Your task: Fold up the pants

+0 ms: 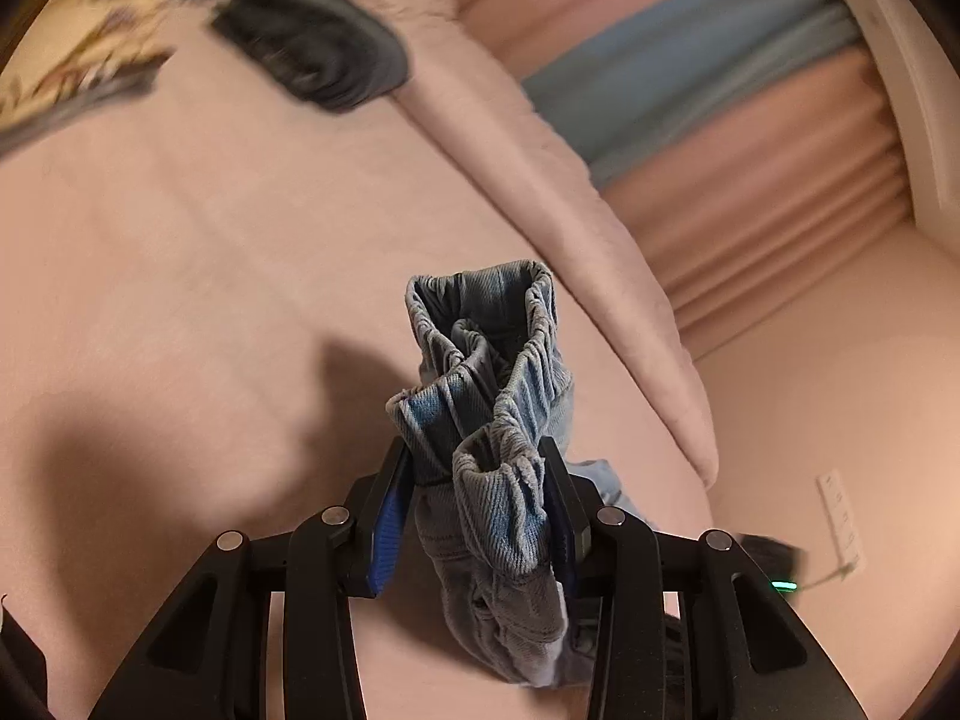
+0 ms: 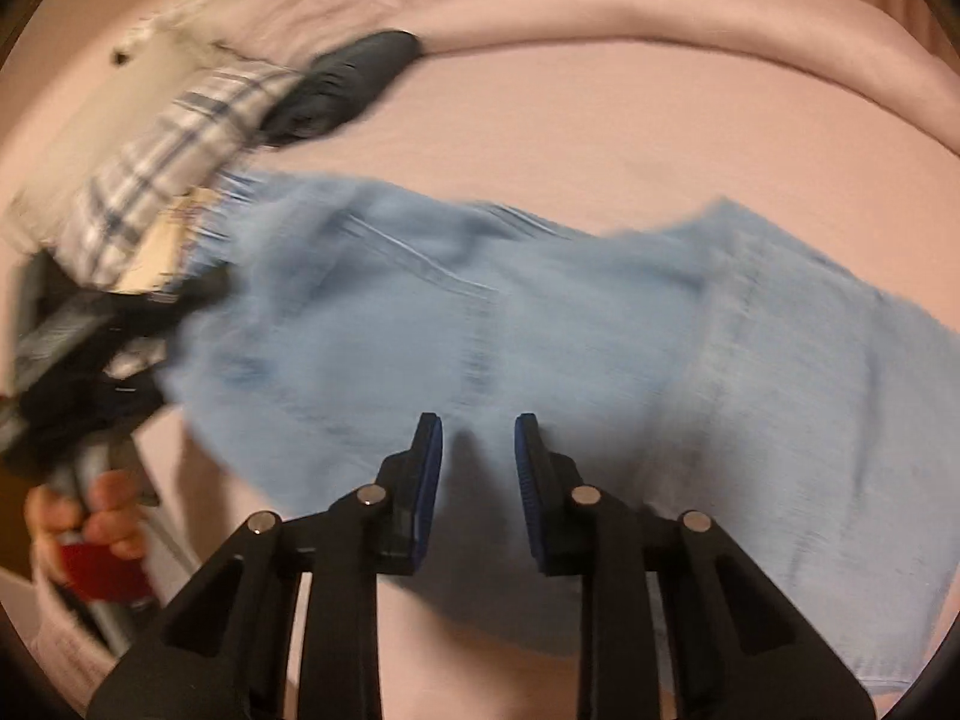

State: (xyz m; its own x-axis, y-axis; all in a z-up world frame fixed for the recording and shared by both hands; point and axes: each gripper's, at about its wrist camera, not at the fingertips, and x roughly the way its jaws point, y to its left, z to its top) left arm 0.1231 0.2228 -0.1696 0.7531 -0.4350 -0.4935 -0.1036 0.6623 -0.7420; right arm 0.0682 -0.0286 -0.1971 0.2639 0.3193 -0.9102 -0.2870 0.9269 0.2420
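Note:
The pants are light blue denim with an elastic waistband. In the left wrist view my left gripper is shut on a bunched part of the waistband, held above the pink bed sheet. In the right wrist view the pants spread across the bed, blurred by motion. My right gripper is open just above the near edge of the pants, with nothing between its fingers. The left gripper shows at the left edge of that view, held by a hand at the pants' left end.
A dark folded garment lies at the far side of the bed. A plaid cloth lies beside it. A pink duvet runs along the bed's far edge. Pink and blue curtains hang behind.

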